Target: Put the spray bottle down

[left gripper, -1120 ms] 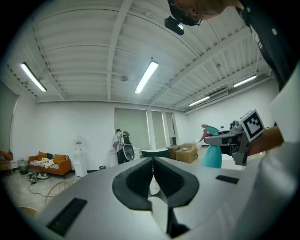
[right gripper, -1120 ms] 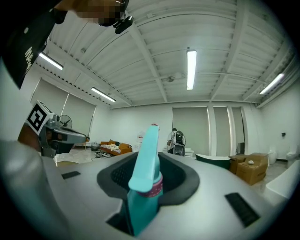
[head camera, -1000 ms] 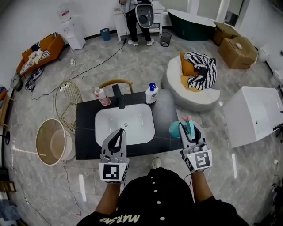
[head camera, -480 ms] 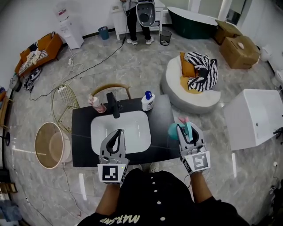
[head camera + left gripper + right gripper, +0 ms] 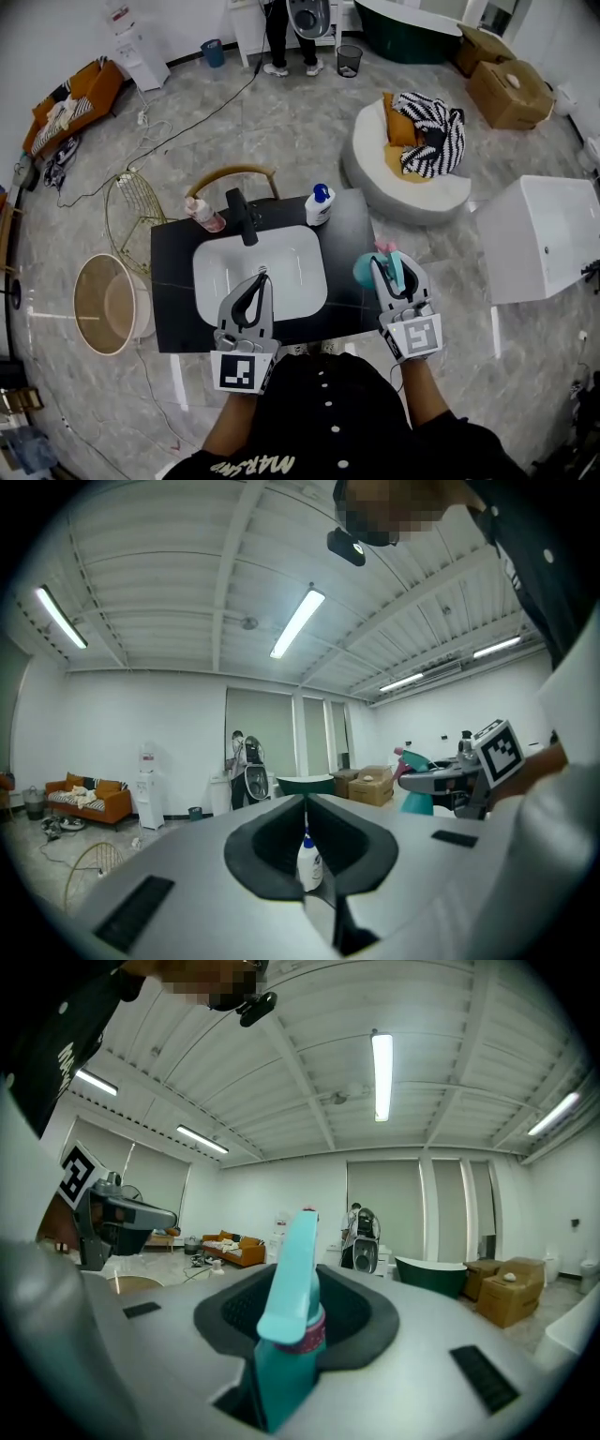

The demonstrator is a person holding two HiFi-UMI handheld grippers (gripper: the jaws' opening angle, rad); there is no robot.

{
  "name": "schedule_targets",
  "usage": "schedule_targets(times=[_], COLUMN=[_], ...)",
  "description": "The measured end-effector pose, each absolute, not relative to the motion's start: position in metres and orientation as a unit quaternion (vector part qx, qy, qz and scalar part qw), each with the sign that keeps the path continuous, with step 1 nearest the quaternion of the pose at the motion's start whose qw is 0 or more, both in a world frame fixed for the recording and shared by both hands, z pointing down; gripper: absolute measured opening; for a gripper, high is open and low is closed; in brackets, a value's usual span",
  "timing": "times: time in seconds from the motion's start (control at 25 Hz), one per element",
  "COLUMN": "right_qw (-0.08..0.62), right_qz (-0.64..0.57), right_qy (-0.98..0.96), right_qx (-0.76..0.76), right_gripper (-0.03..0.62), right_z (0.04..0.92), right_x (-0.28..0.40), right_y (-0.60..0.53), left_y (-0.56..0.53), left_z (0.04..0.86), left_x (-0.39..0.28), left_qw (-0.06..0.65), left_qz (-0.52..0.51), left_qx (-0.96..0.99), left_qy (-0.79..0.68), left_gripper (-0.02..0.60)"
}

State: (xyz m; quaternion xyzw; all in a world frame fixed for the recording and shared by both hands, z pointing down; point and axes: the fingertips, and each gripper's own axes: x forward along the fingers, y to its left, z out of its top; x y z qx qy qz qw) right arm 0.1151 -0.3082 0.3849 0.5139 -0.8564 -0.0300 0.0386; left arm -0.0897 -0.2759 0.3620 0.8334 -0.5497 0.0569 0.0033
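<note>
The spray bottle [image 5: 366, 273] is clamped in the right tongs [image 5: 390, 265], not yet set down. The left tongs [image 5: 261, 277] are closed together, empty.

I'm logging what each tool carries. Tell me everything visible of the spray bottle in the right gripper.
The spray bottle is teal plastic, with a teal trigger head, a pink collar below it and a pink nozzle tip. It stands roughly upright, clamped between the jaws of the right gripper, above the right end of the black counter. Whether its base touches the counter is unclear.
</note>
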Motion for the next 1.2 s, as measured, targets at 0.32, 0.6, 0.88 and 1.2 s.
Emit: schedule_targets(times=[0.32,0.6,0.88,1.2], right_qw=[0.079,0.116,0.115,0.095], right_qz=[-0.020,0.010,0.020,0.013], right_qy=[-0.861,-0.859,-0.859,-0.860], right_qx=[0.502,0.498,0.499,0.500], right_gripper=[0.114,0.114,0.114,0.115], right_z=[0.451,0.526,0.570,0.590], right_x=[0.095,0.079,0.070,0.063], right_y=[-0.339,-0.375,-0.413,-0.428], left_y=[-0.265,-0.248,-0.224,-0.219], left_z=[0.405,0.459,0.499,0.534], left_x=[-0.089,-0.097,-0.101,-0.102], left_qw=[0.056,0.108,0.153,0.182], left_qz=[0.078,0.120,0.155,0.174], left_qx=[0.836,0.828,0.823,0.816], left_qy=[-0.539,-0.537,-0.524,-0.520], left_gripper=[0.017,0.017,0.017,0.015])
